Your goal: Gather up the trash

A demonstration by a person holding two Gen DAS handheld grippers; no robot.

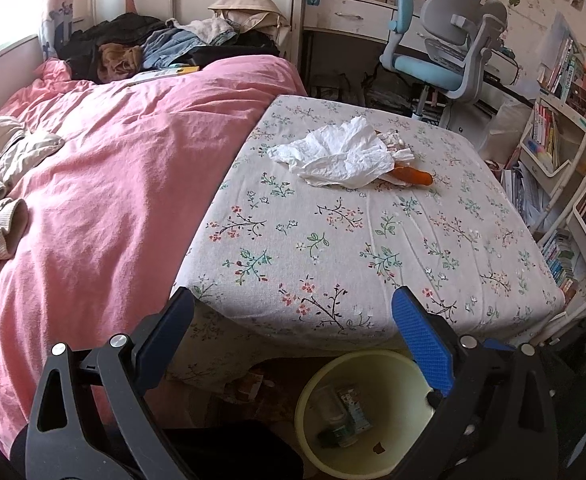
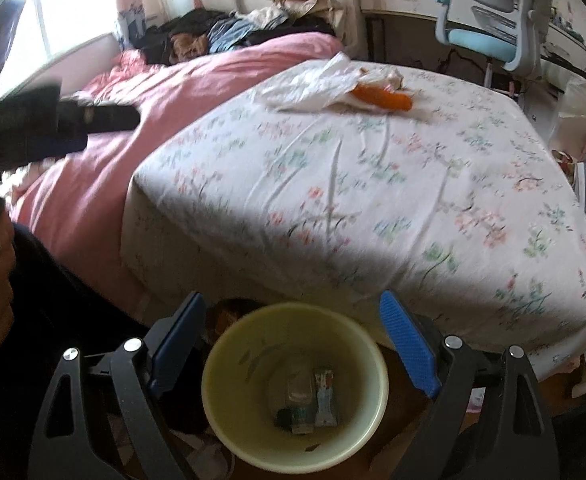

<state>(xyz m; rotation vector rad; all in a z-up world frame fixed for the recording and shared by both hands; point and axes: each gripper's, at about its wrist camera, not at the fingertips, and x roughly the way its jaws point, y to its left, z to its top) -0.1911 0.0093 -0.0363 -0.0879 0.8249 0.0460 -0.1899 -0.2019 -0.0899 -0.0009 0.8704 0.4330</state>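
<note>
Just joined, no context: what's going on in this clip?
A person is collecting trash from a bed with handheld tongs. Both the left tongs and the right tongs are open and empty, above a pale yellow bin at the foot of the bed. The bin already holds a few wrappers. A crumpled white tissue and an orange item partly under it remain on the floral sheet.

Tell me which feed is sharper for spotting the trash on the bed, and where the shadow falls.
Left wrist view: sharp, white tissue crisp. Right wrist view: motion-blurred, floral sheet smeared. In both, sun lights the far sheet while its near edge and the yellow bin lie in shadow.
</note>
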